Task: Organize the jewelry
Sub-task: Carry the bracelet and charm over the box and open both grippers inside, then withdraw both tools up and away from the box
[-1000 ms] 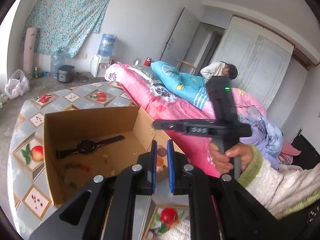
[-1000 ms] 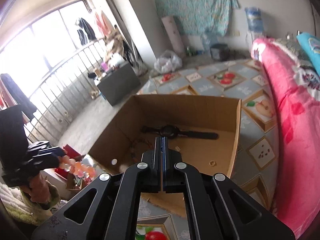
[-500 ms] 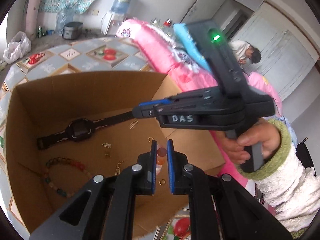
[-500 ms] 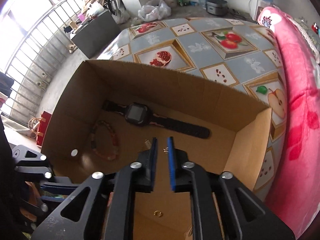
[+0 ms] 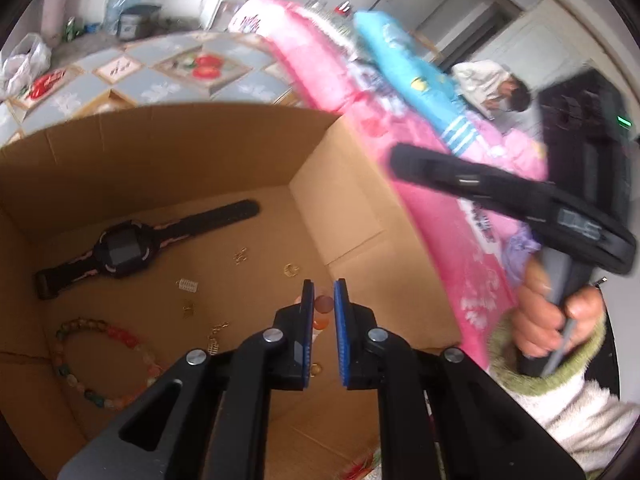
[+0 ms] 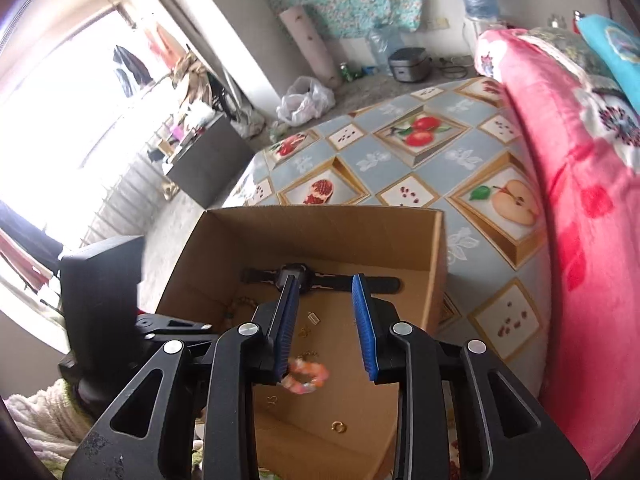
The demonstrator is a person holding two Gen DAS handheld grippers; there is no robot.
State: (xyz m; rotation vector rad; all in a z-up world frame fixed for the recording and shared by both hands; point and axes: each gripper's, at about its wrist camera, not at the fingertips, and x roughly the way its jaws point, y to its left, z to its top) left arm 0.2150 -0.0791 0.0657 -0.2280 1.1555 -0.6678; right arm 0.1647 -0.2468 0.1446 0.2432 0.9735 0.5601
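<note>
L gripper (image 5: pixel 323 296) pinches bead bracelet (image 5: pixel 322 307), hangs over box (image 5: pixel 344 216).

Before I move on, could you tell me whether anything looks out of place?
Nothing looks damaged, but small gold pieces lie scattered loose on the cardboard box floor beside the watch and bead bracelet. Left gripper holds orange beads.

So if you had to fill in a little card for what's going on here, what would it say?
Container: cardboard box, open at the top, on a fruit-patterned cloth
Lying in the box: black watch, multicoloured bead bracelet, gold ring and other small gold pieces
Left gripper: closed on a pink-orange bead bracelet, over the box
Right gripper: open, holding nothing, above the box
</note>
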